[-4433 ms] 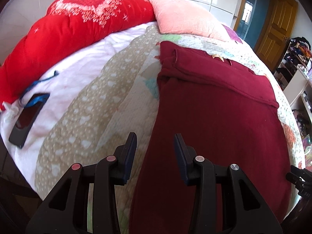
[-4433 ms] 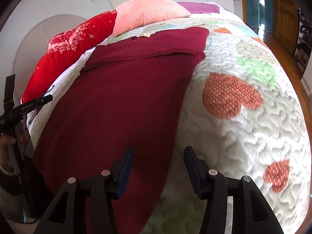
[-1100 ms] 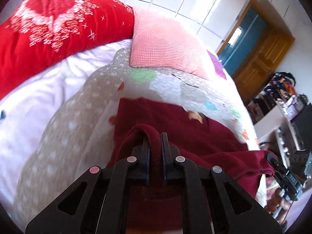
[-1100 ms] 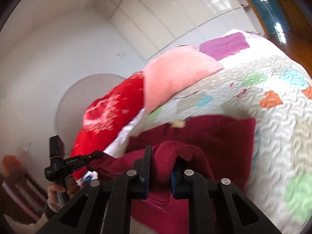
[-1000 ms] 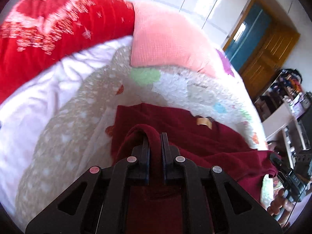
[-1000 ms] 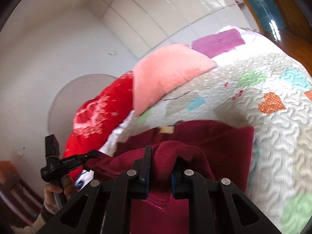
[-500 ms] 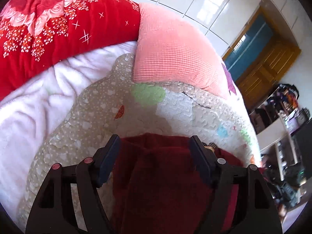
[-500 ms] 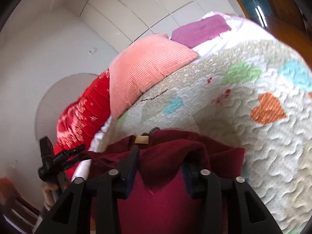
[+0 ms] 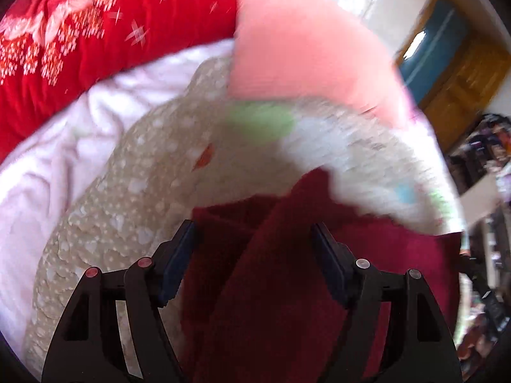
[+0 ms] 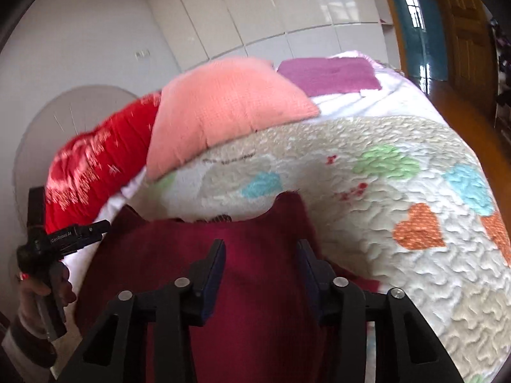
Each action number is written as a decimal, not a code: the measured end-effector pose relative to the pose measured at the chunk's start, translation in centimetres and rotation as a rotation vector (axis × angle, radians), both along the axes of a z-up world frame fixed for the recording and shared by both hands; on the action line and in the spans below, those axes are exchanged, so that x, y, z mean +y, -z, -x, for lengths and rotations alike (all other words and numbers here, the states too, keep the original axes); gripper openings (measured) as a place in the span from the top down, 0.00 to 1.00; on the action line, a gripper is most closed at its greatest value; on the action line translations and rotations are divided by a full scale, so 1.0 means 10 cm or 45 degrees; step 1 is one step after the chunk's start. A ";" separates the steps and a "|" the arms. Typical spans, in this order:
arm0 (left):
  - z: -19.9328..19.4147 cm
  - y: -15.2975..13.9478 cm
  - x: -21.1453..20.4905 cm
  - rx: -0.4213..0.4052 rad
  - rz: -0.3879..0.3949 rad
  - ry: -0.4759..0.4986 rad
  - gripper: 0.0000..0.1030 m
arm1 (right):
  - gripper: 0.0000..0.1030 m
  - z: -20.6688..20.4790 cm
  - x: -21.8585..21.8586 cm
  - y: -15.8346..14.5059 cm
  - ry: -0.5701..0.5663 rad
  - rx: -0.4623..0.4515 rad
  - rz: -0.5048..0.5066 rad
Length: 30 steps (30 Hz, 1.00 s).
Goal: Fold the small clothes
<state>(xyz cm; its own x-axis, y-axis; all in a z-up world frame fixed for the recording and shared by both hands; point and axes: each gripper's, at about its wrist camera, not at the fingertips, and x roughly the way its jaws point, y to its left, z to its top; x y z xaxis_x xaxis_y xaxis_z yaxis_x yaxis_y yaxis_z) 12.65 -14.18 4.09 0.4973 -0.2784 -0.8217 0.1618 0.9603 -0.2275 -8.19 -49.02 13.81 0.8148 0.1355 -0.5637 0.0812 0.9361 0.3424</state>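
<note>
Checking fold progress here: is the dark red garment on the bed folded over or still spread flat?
Folded over. The dark red garment lies doubled on the quilt, one layer over another, with both open grippers above it.

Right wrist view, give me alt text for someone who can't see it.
The open right gripper hangs over a dark red garment lying on a heart-patterned quilt. A pink pillow and red blanket lie behind; the left gripper shows at far left.
</note>
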 end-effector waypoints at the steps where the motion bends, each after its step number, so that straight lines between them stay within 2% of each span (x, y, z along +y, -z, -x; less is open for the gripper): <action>1: -0.05 0.10 0.00 0.017 -0.035 -0.025 0.29 | 0.61 -0.10 0.02 0.08 0.023 0.033 0.024; 3: -0.14 0.24 0.04 0.058 -0.020 -0.059 0.27 | 0.62 -0.30 -0.03 0.25 0.098 0.114 0.081; 6: -0.22 0.29 0.06 0.048 -0.008 -0.095 0.27 | 0.62 -0.47 -0.21 0.45 0.162 0.173 0.030; 8: -0.23 0.29 0.02 0.037 -0.037 -0.089 0.27 | 0.62 -0.51 -0.28 0.47 0.167 0.176 0.000; 10: -0.19 0.27 0.04 0.033 -0.039 -0.079 0.27 | 0.62 -0.49 -0.25 0.40 0.179 0.196 0.052; 12: -0.11 0.19 0.10 0.014 -0.031 -0.076 0.27 | 0.62 -0.37 -0.18 0.28 0.184 0.200 0.103; 14: 0.02 0.07 0.17 -0.018 -0.021 -0.058 0.27 | 0.62 -0.12 -0.09 0.15 0.141 0.149 0.076; 17: 0.33 -0.10 0.28 -0.089 -0.051 0.019 0.27 | 0.61 0.18 0.14 0.02 0.076 0.131 0.124; 21: 0.72 -0.15 0.44 -0.124 -0.064 0.066 0.27 | 0.53 0.53 0.44 0.08 -0.016 0.122 0.158; 24: 0.96 -0.07 0.62 -0.083 -0.004 0.048 0.27 | 0.52 0.47 0.51 0.43 -0.015 0.252 0.221; 25: 1.02 -0.04 0.67 -0.061 0.007 0.045 0.27 | 0.52 0.47 0.53 0.45 -0.009 0.242 0.242; 27: 1.12 0.02 0.75 -0.048 -0.002 0.031 0.27 | 0.52 0.46 0.60 0.37 0.017 0.266 0.279; 30: 1.18 0.09 0.80 -0.050 -0.030 0.014 0.27 | 0.52 0.49 0.74 0.16 -0.049 0.213 0.170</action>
<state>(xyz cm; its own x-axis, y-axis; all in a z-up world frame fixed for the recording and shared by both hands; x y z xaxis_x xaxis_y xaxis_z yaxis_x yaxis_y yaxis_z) 0.85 -6.22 3.22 0.5262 -0.2649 -0.8081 0.1808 0.9634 -0.1981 -13.07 -41.66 12.19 0.7040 0.0800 -0.7057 0.0898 0.9756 0.2002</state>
